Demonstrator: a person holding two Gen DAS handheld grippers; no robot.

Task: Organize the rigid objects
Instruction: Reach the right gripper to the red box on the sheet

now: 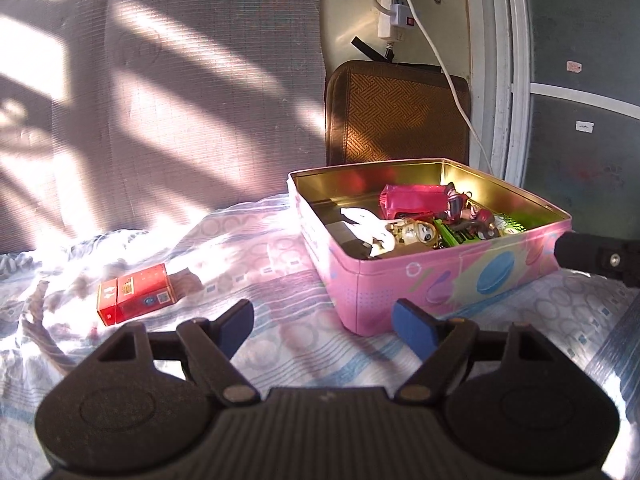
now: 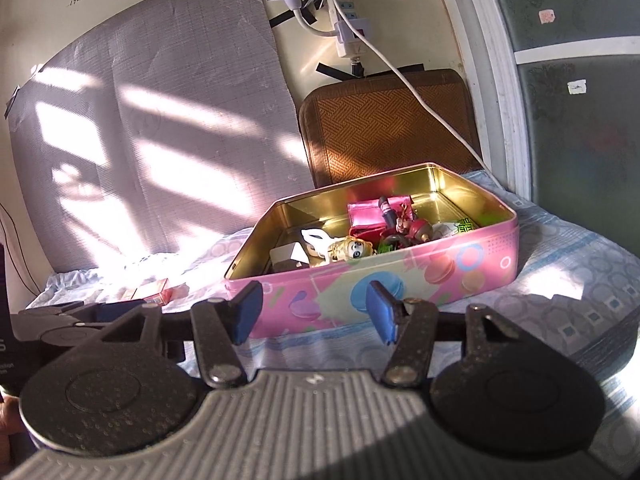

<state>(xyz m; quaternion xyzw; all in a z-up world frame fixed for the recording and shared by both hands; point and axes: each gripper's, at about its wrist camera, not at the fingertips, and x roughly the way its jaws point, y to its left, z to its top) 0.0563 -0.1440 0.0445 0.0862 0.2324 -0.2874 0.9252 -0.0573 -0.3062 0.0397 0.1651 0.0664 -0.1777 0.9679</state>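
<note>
Right now your left gripper (image 1: 322, 330) and your right gripper (image 2: 314, 312) both stand open with their flat blue pads holding nothing, above the soft, wrinkly bed sheet (image 1: 280, 344). Just ahead sits the shiny pink metal tin (image 1: 440, 280) with rounded corners, and small toys (image 1: 416, 232) are piled inside it. Off to its left, a small red cardboard box (image 1: 136, 294) lies flat on the sheet, well apart from the tin.

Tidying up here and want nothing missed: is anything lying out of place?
Yes: a red box lies alone on the bedsheet, left of the pink tin, while the other small items sit inside the tin.
</note>
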